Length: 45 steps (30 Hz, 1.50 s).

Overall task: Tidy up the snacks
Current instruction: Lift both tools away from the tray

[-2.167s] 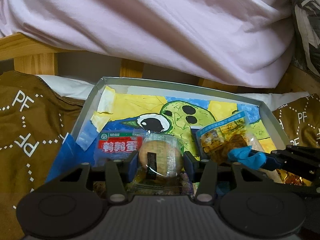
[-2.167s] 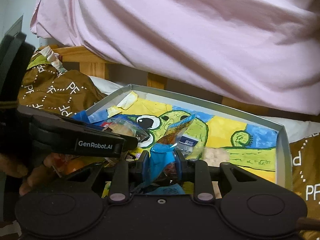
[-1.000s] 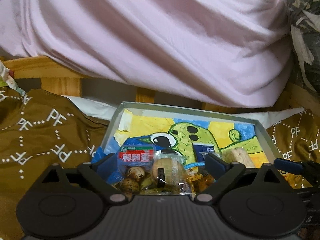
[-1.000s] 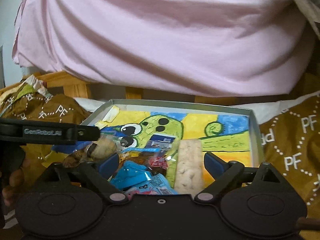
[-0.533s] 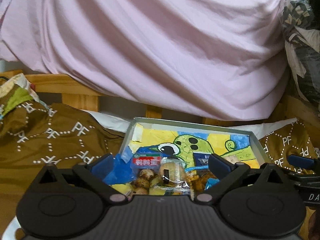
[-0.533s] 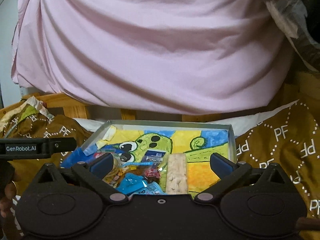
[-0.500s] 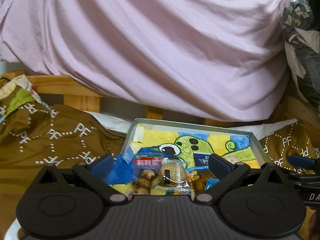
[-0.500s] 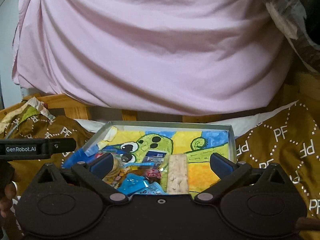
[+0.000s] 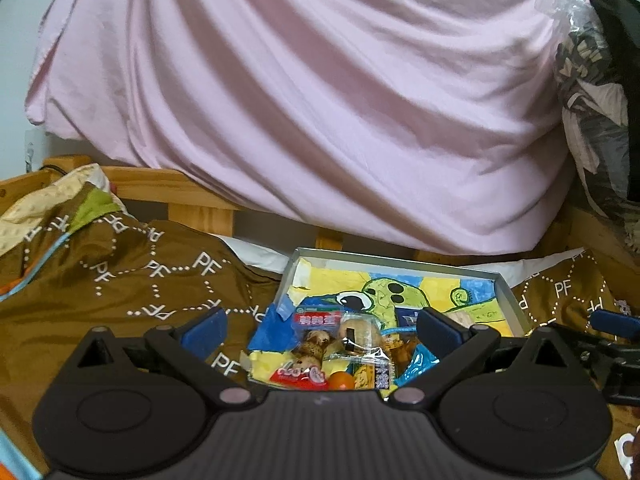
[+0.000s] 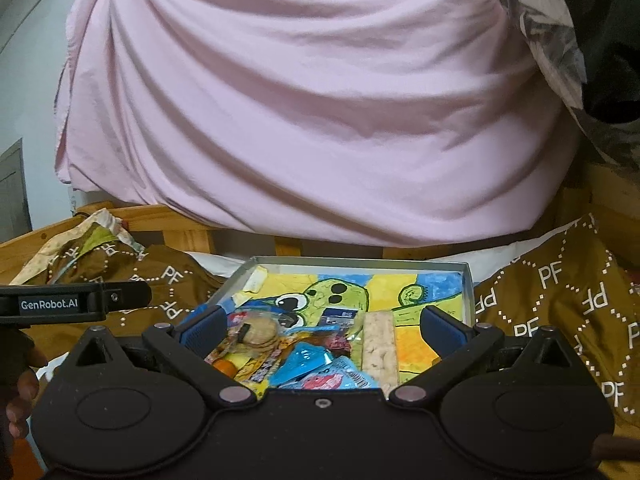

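In the left wrist view, the left gripper (image 9: 318,326) stood with its jaws spread wide and nothing between the pads; they had just been opening, and no packet sat in the gap. The snacks (image 9: 340,350) lay ahead of and below the fingertips, heaped against the near edge of the tray (image 9: 505,284), toward its near left corner, with the far half of the painted floor bare. A red-labelled packet (image 9: 317,319) and a round biscuit in clear wrap (image 9: 357,330) topped the heap. The right gripper's tip (image 9: 612,321) showed beside the tray's right edge. In the right wrist view, the right gripper (image 10: 320,330) likewise hung released and empty, its jaws also just opened. A pale rice bar (image 10: 378,346) lay nearest its right finger, long axis running from the near edge toward the far edge, roughly in line with the fingers' pointing. A blue packet (image 10: 306,360) lay just left of it. The left gripper's arm (image 10: 74,303) crossed outside the tray's left edge. By my judgement, each gripper was nearer its own side of the heap.
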{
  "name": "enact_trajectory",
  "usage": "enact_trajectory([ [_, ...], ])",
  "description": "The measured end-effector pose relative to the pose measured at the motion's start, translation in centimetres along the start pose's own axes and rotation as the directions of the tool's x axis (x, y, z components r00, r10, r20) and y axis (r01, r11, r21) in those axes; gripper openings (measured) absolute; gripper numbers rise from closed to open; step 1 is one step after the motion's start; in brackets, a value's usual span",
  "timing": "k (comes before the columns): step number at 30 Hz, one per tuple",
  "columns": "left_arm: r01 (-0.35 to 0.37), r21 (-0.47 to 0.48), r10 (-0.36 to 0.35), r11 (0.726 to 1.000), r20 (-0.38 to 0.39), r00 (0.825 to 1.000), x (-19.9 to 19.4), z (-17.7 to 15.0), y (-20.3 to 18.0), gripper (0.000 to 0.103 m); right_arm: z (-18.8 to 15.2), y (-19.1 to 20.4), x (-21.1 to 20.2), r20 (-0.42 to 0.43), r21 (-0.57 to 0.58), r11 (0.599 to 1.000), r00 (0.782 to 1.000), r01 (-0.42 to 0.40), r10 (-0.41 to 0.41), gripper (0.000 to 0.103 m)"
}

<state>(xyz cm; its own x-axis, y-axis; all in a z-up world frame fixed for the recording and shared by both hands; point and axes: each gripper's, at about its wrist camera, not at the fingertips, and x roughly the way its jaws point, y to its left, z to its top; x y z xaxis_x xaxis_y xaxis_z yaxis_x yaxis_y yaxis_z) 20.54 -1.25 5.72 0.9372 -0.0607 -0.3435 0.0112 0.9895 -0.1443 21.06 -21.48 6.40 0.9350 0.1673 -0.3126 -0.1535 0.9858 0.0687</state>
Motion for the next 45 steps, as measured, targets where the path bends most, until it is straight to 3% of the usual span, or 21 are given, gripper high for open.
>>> enact_trajectory([
  [10,-0.033,-0.002,0.033,0.999,0.045,0.998,-4.4,-1.8,1.0,0.103,-0.3,1.6,-4.1,0.023,-0.041,0.999,0.999,-0.031,0.032,0.102],
  [15,-0.044,0.030,0.041,0.999,0.094,0.995,-6.8,-2.9,1.2,0.103,-0.8,1.9,-5.9,-0.010,-0.007,0.999,0.998,-0.054,0.054,0.102],
  [24,-0.047,0.034,0.046,0.998,0.021,0.999,-9.8,-5.0,1.6,0.103,-2.8,2.5,-8.9,-0.066,0.059,0.997,0.996,-0.052,0.056,0.102],
  [29,-0.051,-0.011,0.051,0.999,-0.024,0.998,-11.0,-6.1,2.5,0.103,-4.1,3.0,-9.9,-0.092,0.072,0.996,0.994,-0.047,0.053,0.102],
  [45,-0.042,-0.032,0.039,0.999,-0.071,0.997,-11.7,-10.2,3.7,0.103,-7.1,4.6,-10.7,-0.120,0.077,0.996,0.992,-0.033,0.043,0.102],
])
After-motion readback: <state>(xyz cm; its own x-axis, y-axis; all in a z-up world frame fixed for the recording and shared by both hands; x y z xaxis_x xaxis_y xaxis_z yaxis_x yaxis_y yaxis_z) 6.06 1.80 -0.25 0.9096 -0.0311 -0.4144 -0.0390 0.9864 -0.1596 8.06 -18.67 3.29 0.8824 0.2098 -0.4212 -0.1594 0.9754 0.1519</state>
